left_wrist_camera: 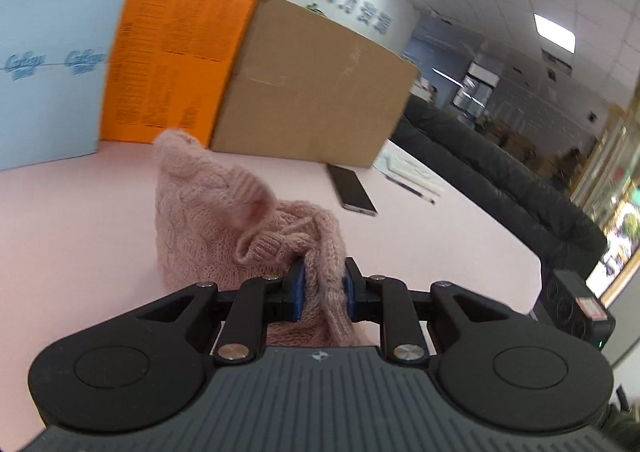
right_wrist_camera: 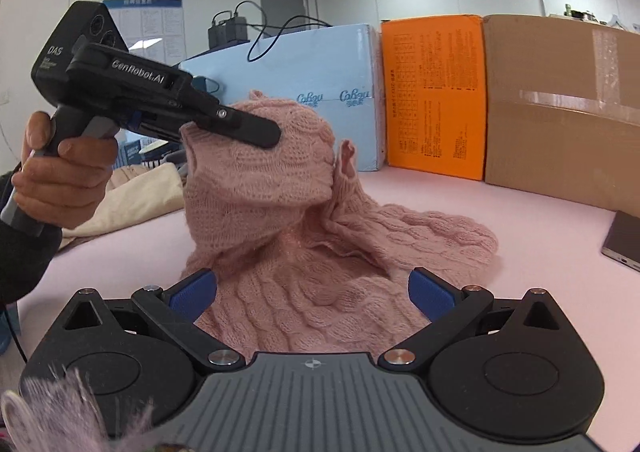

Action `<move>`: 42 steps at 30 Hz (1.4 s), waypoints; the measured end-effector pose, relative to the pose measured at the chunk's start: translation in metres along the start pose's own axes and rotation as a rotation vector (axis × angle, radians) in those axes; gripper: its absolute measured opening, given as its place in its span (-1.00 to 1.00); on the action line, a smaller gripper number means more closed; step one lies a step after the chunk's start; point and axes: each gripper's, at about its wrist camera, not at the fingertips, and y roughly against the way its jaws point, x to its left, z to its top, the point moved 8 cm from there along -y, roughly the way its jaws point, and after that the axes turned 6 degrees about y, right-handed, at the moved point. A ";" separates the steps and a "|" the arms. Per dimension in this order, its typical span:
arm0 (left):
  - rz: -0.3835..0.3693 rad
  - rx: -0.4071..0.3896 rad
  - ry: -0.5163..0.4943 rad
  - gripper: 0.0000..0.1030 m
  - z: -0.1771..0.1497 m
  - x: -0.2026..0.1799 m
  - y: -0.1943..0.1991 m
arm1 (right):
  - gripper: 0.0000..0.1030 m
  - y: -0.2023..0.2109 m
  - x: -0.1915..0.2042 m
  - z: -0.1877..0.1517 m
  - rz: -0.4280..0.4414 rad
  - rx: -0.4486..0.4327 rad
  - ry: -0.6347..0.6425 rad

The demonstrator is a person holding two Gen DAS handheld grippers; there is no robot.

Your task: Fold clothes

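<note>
A pink cable-knit sweater (right_wrist_camera: 304, 236) lies bunched on the pink table (right_wrist_camera: 520, 292). My left gripper (left_wrist_camera: 323, 286) is shut on a fold of the sweater (left_wrist_camera: 216, 211) and lifts that part up. In the right wrist view the left gripper (right_wrist_camera: 256, 131) shows at upper left, held in a hand, with the knit hanging from it. My right gripper (right_wrist_camera: 314, 294) is open, its blue pads either side of the sweater's near edge, low over the table.
A blue box (right_wrist_camera: 320, 91), an orange box (right_wrist_camera: 434, 91) and a brown carton (right_wrist_camera: 560, 111) stand along the table's back. A phone (left_wrist_camera: 352, 189) and papers with a pen (left_wrist_camera: 412, 175) lie at the right. Cream cloth (right_wrist_camera: 136, 199) lies at the left.
</note>
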 end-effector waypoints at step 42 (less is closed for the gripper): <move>0.270 0.112 -0.013 0.64 -0.080 0.058 0.007 | 1.00 -0.068 -0.134 0.022 0.439 -0.054 -0.891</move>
